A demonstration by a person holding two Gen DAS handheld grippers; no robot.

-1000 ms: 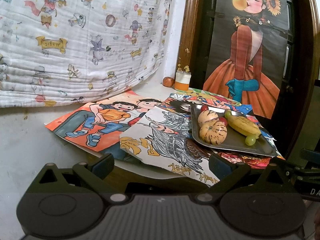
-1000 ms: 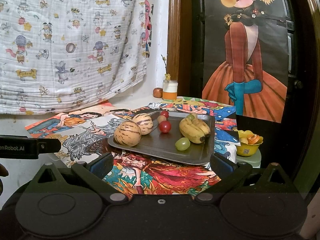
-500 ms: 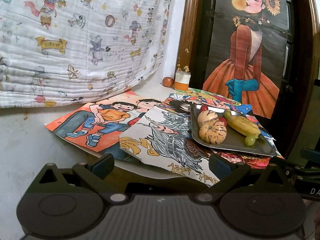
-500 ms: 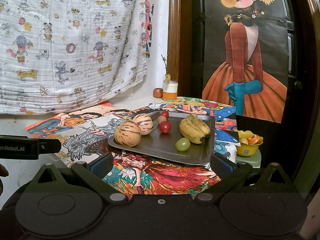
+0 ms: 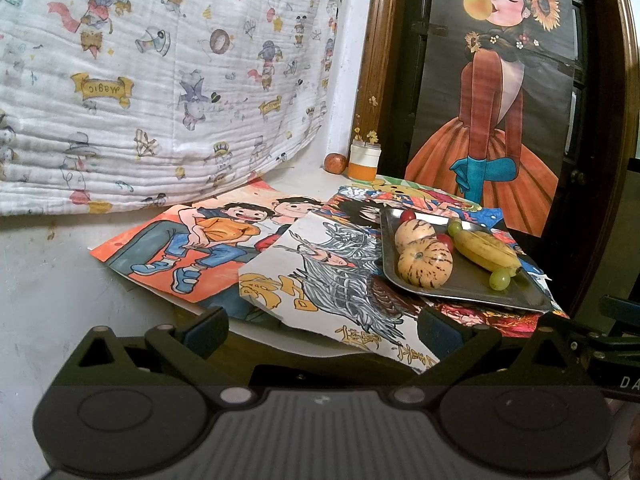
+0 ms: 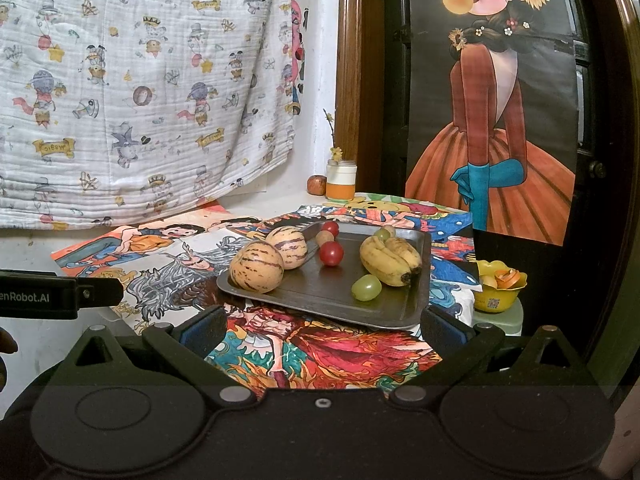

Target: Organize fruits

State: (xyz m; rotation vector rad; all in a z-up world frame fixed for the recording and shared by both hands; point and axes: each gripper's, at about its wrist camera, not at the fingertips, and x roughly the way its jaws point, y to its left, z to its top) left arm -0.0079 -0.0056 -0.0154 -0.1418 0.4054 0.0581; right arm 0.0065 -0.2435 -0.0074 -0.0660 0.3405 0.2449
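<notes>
A metal tray [image 6: 392,314] [image 5: 516,296] lies on colourful drawings. On it sit two striped yellow melons [image 6: 257,271] [image 5: 425,263], bananas [image 6: 390,256] [image 5: 484,251], red cherry tomatoes [image 6: 331,253], a small brown fruit [image 6: 323,237] and green grapes [image 6: 366,287] [image 5: 500,279]. My right gripper [image 6: 320,330] is open, short of the tray's near edge, nothing between its fingers. Over the drawings, left of the tray, my left gripper [image 5: 322,328] also stands open and empty. The left gripper's body [image 6: 60,294] shows at the right wrist view's left edge.
Drawings [image 5: 192,248] cover the table. A white-and-orange jar [image 6: 341,180] and a small reddish fruit [image 6: 317,184] stand at the back by the wooden frame. A yellow bowl [image 6: 500,286] sits right of the table. A printed cloth [image 5: 140,80] hangs behind.
Both views have shifted very slightly; the fruits and tray have not moved and both grippers stay open.
</notes>
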